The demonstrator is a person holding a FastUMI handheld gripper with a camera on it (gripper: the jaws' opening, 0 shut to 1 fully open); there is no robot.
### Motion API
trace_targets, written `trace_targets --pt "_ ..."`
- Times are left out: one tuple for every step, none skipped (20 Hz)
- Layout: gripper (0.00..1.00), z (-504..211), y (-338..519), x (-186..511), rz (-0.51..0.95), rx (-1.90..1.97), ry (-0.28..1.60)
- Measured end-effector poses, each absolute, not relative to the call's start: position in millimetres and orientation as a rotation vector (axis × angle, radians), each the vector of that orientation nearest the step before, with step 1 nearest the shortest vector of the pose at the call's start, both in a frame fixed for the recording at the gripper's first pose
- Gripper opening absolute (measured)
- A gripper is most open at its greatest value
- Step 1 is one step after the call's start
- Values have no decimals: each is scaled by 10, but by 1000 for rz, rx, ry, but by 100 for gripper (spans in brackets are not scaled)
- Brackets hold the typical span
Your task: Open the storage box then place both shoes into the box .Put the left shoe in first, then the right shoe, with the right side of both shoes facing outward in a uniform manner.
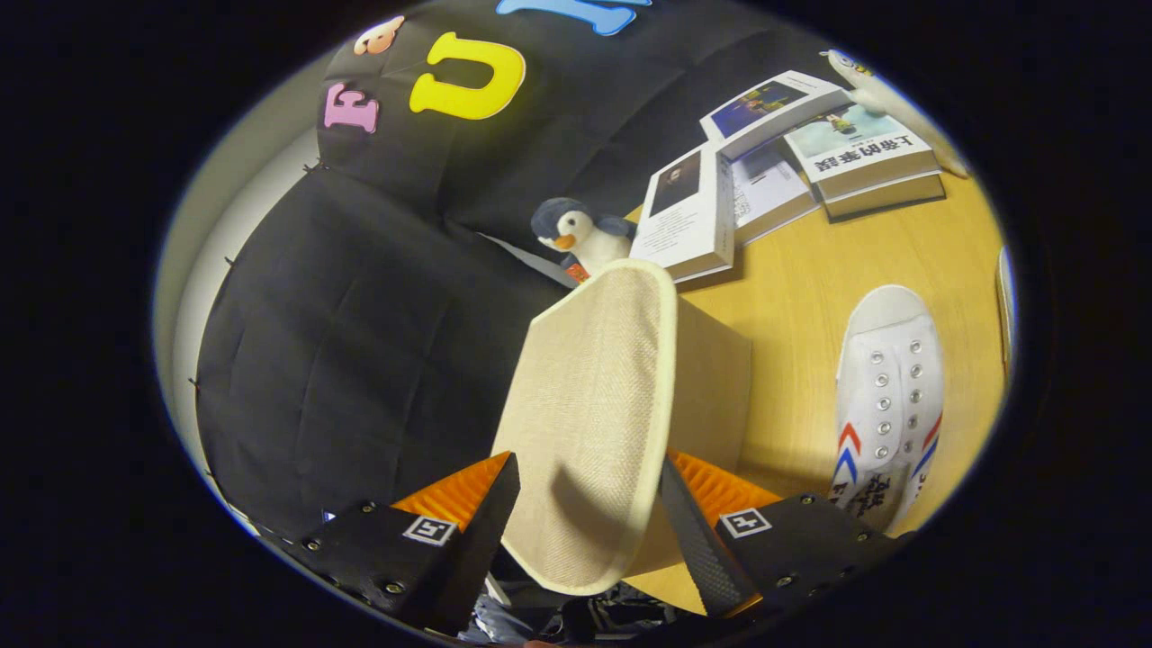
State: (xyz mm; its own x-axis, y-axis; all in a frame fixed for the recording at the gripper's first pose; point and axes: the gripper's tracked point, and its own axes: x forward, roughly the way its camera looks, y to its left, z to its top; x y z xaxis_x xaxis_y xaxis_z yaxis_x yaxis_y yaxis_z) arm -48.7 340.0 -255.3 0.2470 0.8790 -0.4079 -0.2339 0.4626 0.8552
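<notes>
Gripper (589, 504) clamped on box lid (594, 405): light, stiff fabric panel, prob best held at edge.

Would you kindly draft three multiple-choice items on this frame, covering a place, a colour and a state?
1. Where is the penguin toy?
A. beyond the box lid, beside the books
B. inside the shoe
C. between the fingers

2. What colour is the shoe on the table?
A. black
B. white
C. green

3. What is the gripper doing?
A. hanging open over the shoe
C. gripping a book
B. clamping the box lid

Answers: 1 A, it peeks past the lid's far edge by the books. 2 B, its upper is white. 3 B, both fingers press the lid's sides.
</notes>
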Motion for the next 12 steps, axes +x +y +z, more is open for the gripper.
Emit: trace_targets --pt "90 -2488 3443 -520 896 754 1048" --pt "91 -2405 3488 -537 930 758 1041" --pt "91 -2341 3546 -567 956 764 1033" --pt "86 -2301 3579 -587 974 767 1039" --pt "86 -2267 3618 -620 992 771 1048" --pt "86 -2200 3654 -642 1012 783 1052" --pt "86 -2122 3695 -654 1028 792 1045" --pt "86 -2039 3740 -652 1048 798 1036" --pt "86 -1945 3793 -663 1068 806 1027" --pt "86 -1829 3842 -661 1091 815 1016" --pt "86 -1718 3892 -651 1111 818 1003" --pt "86 -1606 3948 -628 1134 817 990"
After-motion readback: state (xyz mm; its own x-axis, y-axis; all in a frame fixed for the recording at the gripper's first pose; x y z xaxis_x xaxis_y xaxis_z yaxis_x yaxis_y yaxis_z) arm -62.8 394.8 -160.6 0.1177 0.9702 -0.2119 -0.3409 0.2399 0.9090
